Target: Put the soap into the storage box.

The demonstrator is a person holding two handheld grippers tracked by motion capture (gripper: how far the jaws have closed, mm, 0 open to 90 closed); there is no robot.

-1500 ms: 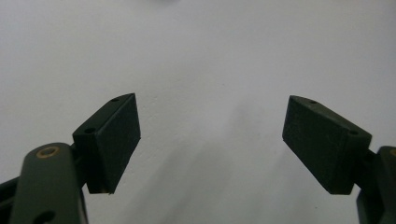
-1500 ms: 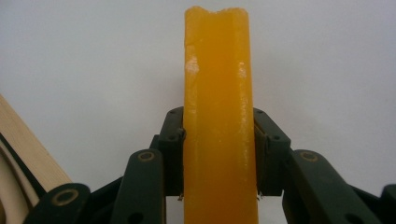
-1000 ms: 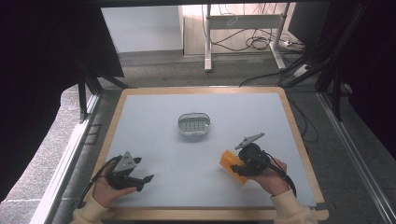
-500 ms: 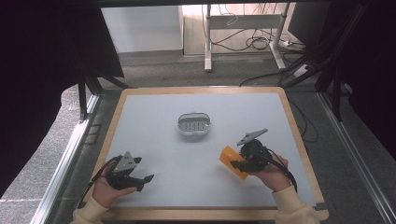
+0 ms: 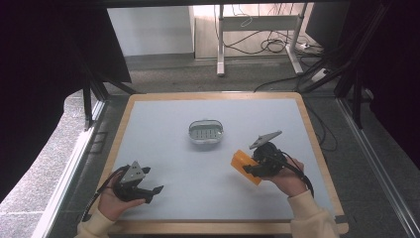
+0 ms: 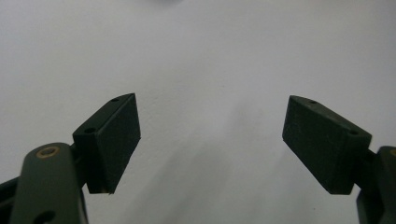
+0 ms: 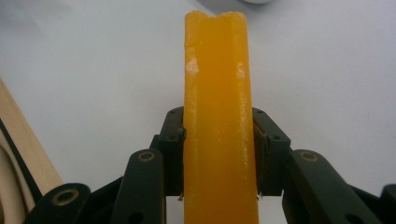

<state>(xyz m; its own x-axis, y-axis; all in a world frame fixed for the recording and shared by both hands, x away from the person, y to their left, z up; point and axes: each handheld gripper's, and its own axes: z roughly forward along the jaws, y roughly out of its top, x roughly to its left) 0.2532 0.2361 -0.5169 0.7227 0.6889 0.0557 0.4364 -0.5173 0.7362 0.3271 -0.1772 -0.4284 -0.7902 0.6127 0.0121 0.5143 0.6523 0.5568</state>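
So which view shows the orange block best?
The right gripper view: the orange block stands large and sharp there, clamped between the right gripper's jaws. The high view shows the block small, partly covered by that gripper. The left gripper view looks at bare table.

**Dim room, lit far end**

A wood-rimmed table (image 5: 317, 134) with a pale blue-grey top stands on grey speckled floor (image 5: 44, 163). Beyond it, a white-legged desk (image 5: 257, 22) over tangled cables (image 5: 267, 47), brightly lit. Dark panels (image 5: 44, 54) flank both sides.
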